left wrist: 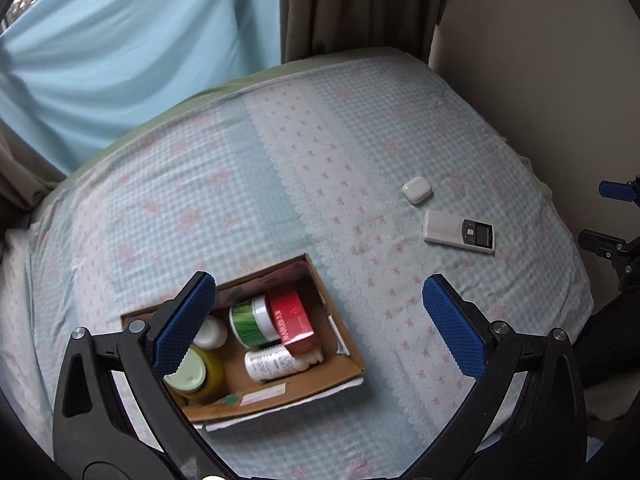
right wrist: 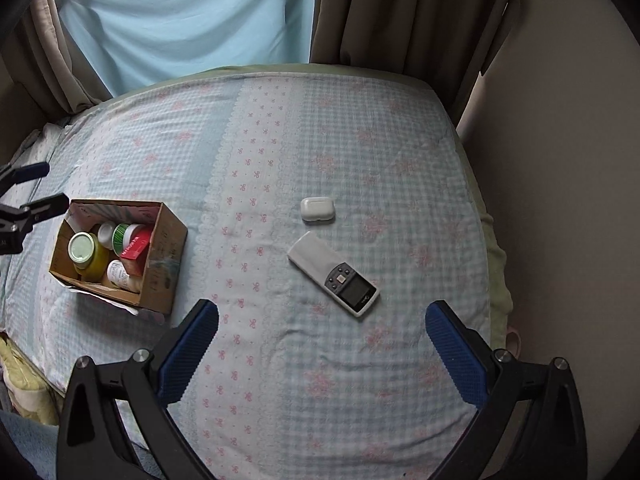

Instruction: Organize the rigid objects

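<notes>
A cardboard box (left wrist: 344, 354) (right wrist: 164, 256) lies on the bed. Inside it are a red carton (left wrist: 290, 318) (right wrist: 138, 246), a green-and-white jar (left wrist: 252, 322) (right wrist: 124, 234), a white labelled bottle (left wrist: 276, 364) (right wrist: 118, 272), a yellow jar with a pale green lid (left wrist: 196, 376) (right wrist: 86, 252) and a small white bottle (left wrist: 214, 332) (right wrist: 106, 232). A white earbud case (left wrist: 417, 189) (right wrist: 317, 209) and a white remote with a dark screen (left wrist: 460, 232) (right wrist: 334, 274) rest on the bedcover to the right. My left gripper (left wrist: 320, 320) hovers open over the box's right side. My right gripper (right wrist: 322, 340) hangs open just in front of the remote.
The bed carries a blue-checked cover with pink bows (left wrist: 280, 184) (right wrist: 260, 152). Curtains (right wrist: 400, 12) and a blue sheet (left wrist: 120, 40) hang behind it. A wall (right wrist: 560, 160) closes the right side. The right gripper's fingers (left wrist: 616, 192) show at the left wrist view's right edge.
</notes>
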`<control>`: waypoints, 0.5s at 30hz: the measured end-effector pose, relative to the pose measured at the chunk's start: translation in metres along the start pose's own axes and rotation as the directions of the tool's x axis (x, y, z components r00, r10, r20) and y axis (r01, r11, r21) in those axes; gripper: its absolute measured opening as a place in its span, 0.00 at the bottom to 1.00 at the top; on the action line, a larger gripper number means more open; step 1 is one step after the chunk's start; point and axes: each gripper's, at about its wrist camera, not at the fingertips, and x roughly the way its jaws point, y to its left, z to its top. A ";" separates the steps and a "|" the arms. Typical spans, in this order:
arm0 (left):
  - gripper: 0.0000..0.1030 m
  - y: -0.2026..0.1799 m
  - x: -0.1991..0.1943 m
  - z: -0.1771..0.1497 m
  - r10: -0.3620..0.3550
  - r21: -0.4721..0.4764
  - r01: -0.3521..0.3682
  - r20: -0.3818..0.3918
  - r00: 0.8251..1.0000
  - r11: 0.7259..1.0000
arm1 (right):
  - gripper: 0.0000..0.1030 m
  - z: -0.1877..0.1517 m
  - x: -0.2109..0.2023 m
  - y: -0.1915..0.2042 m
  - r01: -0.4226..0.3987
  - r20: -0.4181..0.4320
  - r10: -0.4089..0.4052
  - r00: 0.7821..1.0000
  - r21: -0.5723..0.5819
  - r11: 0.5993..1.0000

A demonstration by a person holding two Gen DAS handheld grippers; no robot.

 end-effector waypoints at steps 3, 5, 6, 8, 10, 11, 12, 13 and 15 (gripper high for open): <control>1.00 -0.022 0.034 0.035 -0.017 0.085 0.020 -0.034 0.999 0.996 | 1.00 0.009 0.027 -0.019 -0.013 -0.032 0.011 0.999 -0.050 0.999; 1.00 -0.039 0.058 0.057 -0.036 0.151 0.046 -0.064 0.997 0.987 | 1.00 0.014 0.046 -0.029 -0.028 -0.054 0.023 0.998 -0.086 0.996; 1.00 -0.048 0.071 0.067 -0.042 0.192 0.057 -0.083 0.996 0.980 | 1.00 0.017 0.054 -0.032 -0.039 -0.061 0.032 0.998 -0.104 0.994; 1.00 -0.068 0.098 0.086 -0.041 0.283 0.073 -0.118 0.992 0.956 | 1.00 0.021 0.071 -0.038 -0.065 -0.071 0.055 0.996 -0.151 0.986; 1.00 -0.087 0.127 0.103 -0.045 0.359 0.099 -0.156 0.987 0.928 | 1.00 0.023 0.090 -0.039 -0.079 -0.082 0.062 0.995 -0.217 0.973; 1.00 -0.096 0.143 0.111 -0.046 0.388 0.113 -0.177 0.983 0.915 | 1.00 0.023 0.100 -0.039 -0.084 -0.091 0.063 0.994 -0.252 0.964; 1.00 -0.105 0.159 0.118 -0.048 0.411 0.128 -0.198 0.979 0.903 | 1.00 0.023 0.112 -0.038 -0.088 -0.101 0.062 0.993 -0.286 0.954; 1.00 -0.113 0.175 0.125 -0.054 0.428 0.148 -0.223 0.973 0.892 | 1.00 0.022 0.123 -0.037 -0.092 -0.112 0.059 0.992 -0.319 0.943; 1.00 -0.127 0.208 0.134 -0.082 0.444 0.206 -0.282 0.956 0.872 | 1.00 0.018 0.145 -0.034 -0.113 -0.142 0.063 0.988 -0.379 0.919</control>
